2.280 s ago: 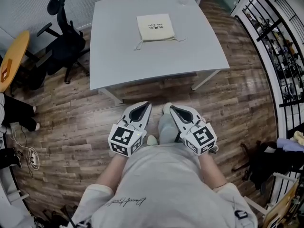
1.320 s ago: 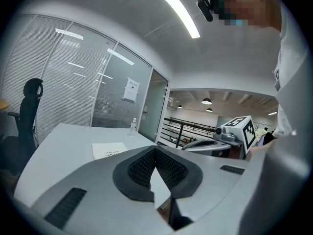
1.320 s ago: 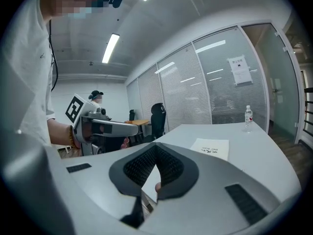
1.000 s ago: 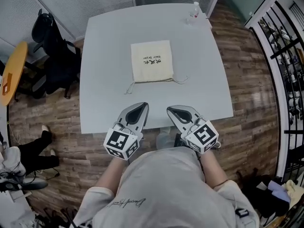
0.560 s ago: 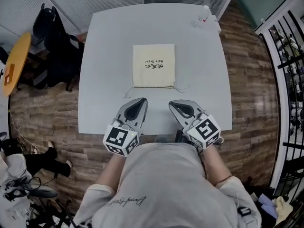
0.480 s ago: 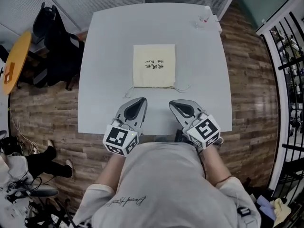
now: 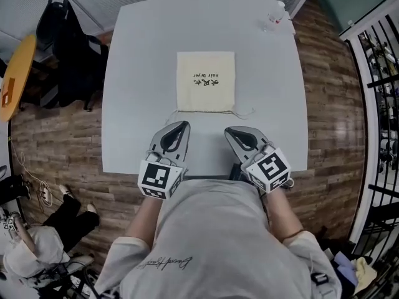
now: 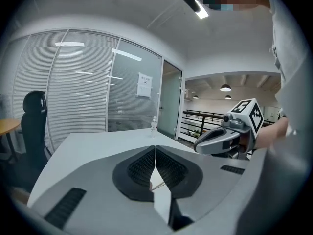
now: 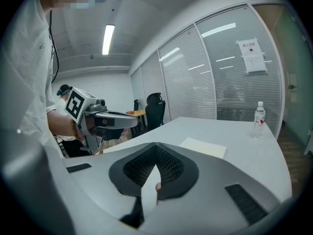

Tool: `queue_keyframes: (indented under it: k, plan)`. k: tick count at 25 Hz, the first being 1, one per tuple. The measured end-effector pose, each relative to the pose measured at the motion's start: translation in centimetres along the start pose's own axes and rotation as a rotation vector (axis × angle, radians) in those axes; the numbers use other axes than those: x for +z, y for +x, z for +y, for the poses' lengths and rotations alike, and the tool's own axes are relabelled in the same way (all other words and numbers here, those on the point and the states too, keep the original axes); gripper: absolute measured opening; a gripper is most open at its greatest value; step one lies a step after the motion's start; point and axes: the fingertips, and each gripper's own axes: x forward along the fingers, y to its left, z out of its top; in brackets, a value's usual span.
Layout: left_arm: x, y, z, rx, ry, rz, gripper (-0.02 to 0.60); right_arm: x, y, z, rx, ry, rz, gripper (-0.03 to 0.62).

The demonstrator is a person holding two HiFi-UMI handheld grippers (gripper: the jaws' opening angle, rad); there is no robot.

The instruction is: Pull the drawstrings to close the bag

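A cream drawstring bag (image 7: 206,81) with black print lies flat on the grey table (image 7: 137,104). Its mouth faces me, with one thin drawstring (image 7: 170,115) trailing out at the left corner and another drawstring (image 7: 245,111) at the right. My left gripper (image 7: 181,125) hovers over the table's near part, just short of the left string, its jaws shut and empty. My right gripper (image 7: 230,131) is level with it, short of the right string, also shut and empty. In the right gripper view the bag (image 9: 203,147) lies ahead, beyond the left gripper (image 9: 105,119).
A water bottle (image 7: 274,18) stands at the table's far right corner. A black office chair (image 7: 68,42) and a yellow round table (image 7: 15,73) are to the left. A black railing (image 7: 380,73) runs along the right. A person's legs (image 7: 62,220) rest on the wooden floor at lower left.
I have come up to the table's near edge. Both grippers, still shut, now reach over the tabletop just short of the bag's mouth.
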Motion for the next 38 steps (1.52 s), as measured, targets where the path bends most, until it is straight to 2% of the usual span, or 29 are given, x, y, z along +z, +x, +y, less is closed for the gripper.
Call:
queue_keyframes:
  k: [8, 16, 22, 28, 34, 38]
  plan:
    - [-1.2, 1.7, 2.2, -0.058, -0.012, 0.044, 0.011, -1.4, 1.9, -1.8, -0.06, 0.02, 0.048, 0.021]
    - [-6.2, 2.8, 5.5, -0.077, 0.003, 0.184, 0.011, -5.1, 2.9, -4.9, -0.14, -0.007, 0.147, 0.021]
    - [-9.9, 3.2, 6.7, -0.096, 0.022, 0.275, 0.012, -8.7, 3.6, -7.5, -0.194, -0.038, 0.267, 0.021]
    - [-13.8, 4.7, 8.3, -0.11, 0.039, 0.369, 0.049, -12.0, 4.1, -9.7, -0.206, -0.08, 0.372, 0.026]
    - [-17.3, 6.2, 9.7, -0.132, 0.069, 0.462, 0.084, -14.4, 4.6, -11.1, -0.198, -0.112, 0.454, 0.065]
    - [-19.6, 7.3, 10.6, -0.159, 0.12, 0.53, 0.109, -16.0, 4.9, -11.8, -0.166, -0.133, 0.518, 0.109]
